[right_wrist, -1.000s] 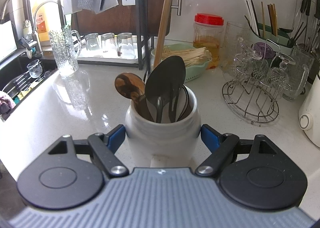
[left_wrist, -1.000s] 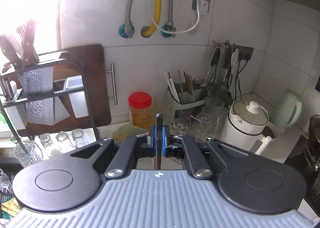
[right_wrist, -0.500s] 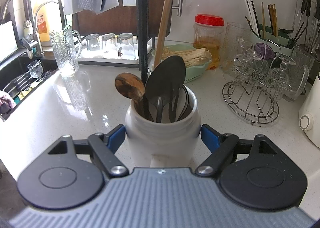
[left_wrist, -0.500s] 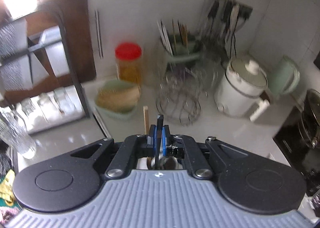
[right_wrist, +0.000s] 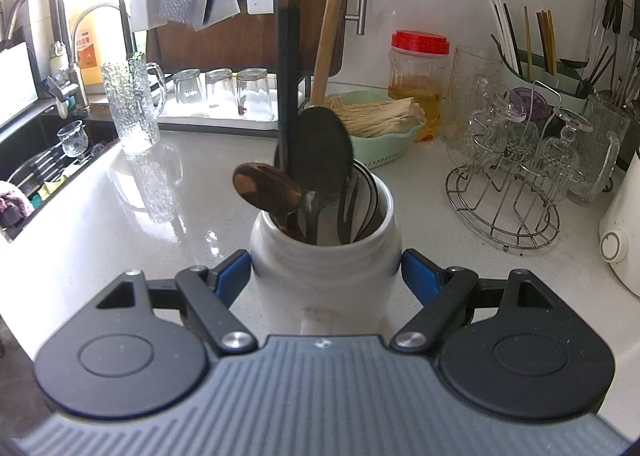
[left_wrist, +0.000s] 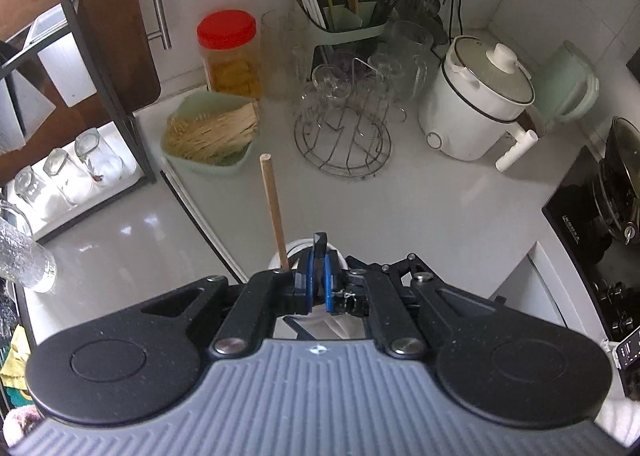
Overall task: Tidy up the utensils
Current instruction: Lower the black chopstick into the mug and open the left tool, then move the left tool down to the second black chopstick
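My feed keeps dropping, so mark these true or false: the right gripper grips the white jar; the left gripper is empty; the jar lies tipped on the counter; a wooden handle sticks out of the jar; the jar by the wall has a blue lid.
1. The right gripper grips the white jar. True.
2. The left gripper is empty. False: it is shut on a black handle that reaches down into the jar.
3. The white jar is tipped over. False: it stands upright.
4. A wooden handle sticks out of it. True.
5. The food jar has a blue lid. False: red.
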Motion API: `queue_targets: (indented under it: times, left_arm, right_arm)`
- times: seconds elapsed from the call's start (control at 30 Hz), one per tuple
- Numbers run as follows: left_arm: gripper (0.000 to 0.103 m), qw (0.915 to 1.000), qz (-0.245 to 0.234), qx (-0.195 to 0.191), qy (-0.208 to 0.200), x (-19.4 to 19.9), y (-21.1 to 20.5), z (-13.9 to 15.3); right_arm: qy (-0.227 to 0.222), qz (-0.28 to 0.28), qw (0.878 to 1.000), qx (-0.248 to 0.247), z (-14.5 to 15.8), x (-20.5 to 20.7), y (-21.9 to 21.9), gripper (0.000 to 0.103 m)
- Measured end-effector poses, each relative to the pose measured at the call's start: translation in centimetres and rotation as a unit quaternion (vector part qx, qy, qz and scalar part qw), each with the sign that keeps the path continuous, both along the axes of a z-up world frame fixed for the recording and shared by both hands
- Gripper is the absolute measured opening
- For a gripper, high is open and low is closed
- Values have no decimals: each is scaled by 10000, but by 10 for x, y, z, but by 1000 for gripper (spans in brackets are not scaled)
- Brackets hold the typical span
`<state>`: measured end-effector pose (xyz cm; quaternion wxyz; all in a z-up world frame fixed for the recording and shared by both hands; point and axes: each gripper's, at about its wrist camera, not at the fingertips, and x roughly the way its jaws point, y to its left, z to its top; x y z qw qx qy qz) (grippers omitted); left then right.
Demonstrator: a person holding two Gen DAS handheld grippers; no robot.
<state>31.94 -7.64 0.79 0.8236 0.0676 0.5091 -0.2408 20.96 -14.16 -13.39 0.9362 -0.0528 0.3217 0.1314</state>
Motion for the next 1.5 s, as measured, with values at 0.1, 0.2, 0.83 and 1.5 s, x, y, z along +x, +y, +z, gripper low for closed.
queue_targets:
  times: [0.1, 0.2, 0.83, 1.5]
  left_arm:
    - [6, 10000, 5, -17, 73, 3, -1, -1]
    - [6, 10000, -34, 32, 52, 2, -3, -1]
    - [22, 9931, 473, -375, -1010, -21, 13, 19]
    - [22, 9763, 1545, -700, -1343, -45, 82, -26]
  right_arm:
    - [-2, 0, 10000, 0, 0, 0, 0, 84]
    - [-1, 2, 10000, 6, 0, 0, 0, 84]
    - [-27, -6, 10000, 18, 0, -1, 0, 84]
    - [-95, 62, 9999, -14, -1, -3, -1, 84]
